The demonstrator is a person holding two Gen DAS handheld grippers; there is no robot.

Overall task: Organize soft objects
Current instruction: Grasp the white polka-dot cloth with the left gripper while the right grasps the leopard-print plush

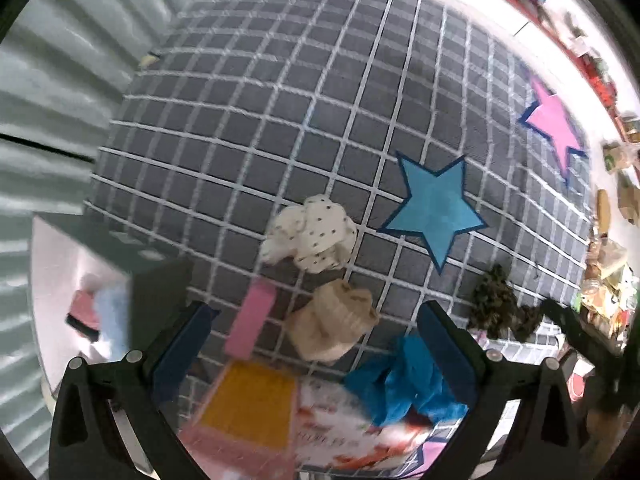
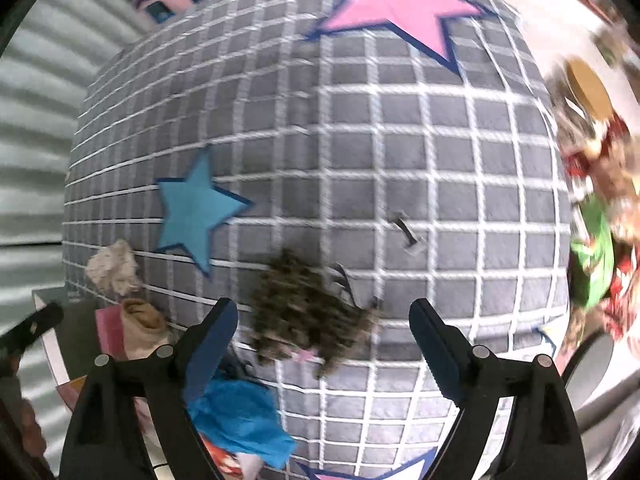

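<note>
Soft items lie on a grey checked rug. A white dotted cloth [image 1: 314, 234] sits mid-frame, a beige cloth [image 1: 332, 326] below it, a pink sponge block [image 1: 250, 322] to its left. A blue cloth [image 1: 400, 384] lies by my right finger, a dark mottled cloth [image 1: 496, 304] farther right. My left gripper [image 1: 316, 340] is open and empty above the beige cloth. My right gripper [image 2: 324, 332] is open, hovering over the dark mottled cloth [image 2: 304, 308]; the blue cloth [image 2: 240, 416] is at its lower left. The beige cloth [image 2: 142, 322] and the white cloth [image 2: 114, 266] lie left.
A white bin [image 1: 80, 280] with pink and light blue items stands at left. A yellow-and-pink printed box [image 1: 256, 412] lies below the left gripper. Blue [image 2: 196, 210] and pink [image 2: 396, 4] stars mark the rug. Clutter [image 2: 596, 200] lines the right edge. A small metal clip [image 2: 406, 230] lies on the rug.
</note>
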